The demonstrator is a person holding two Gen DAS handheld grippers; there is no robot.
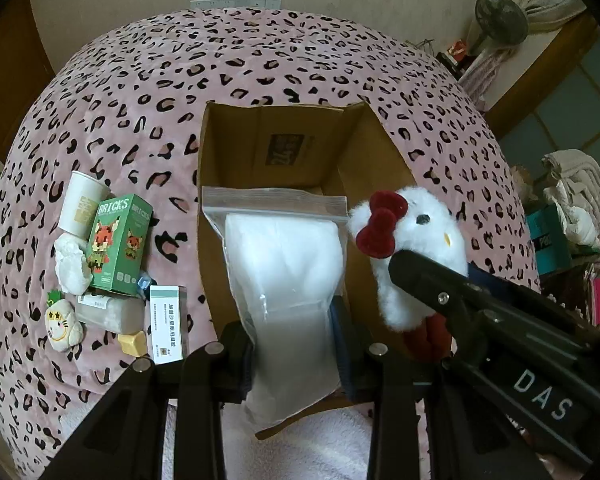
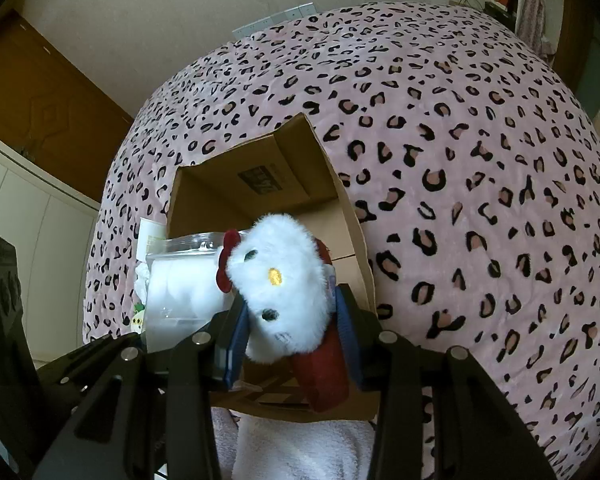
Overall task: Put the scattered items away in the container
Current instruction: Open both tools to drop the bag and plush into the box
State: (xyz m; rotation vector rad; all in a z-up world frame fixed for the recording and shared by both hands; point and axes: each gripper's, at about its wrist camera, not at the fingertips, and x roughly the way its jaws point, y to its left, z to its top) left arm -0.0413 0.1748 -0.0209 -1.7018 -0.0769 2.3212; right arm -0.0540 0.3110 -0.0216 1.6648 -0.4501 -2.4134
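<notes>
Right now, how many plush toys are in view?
2. The white cat plush is in the right gripper over the cardboard box; the small pineapple plush lies left of the box. Others may be hidden.

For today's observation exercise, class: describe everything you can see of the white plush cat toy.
The plush cat toy is fluffy white, with a dark red bow by one ear, black oval eyes, a yellow nose, stitched whiskers and a dark red body. It lies tilted on its side, clamped between the blue-padded fingers of the right gripper, held above the near edge of the open cardboard box. Beside it hangs the clear zip bag; contact between them is unclear.
</notes>
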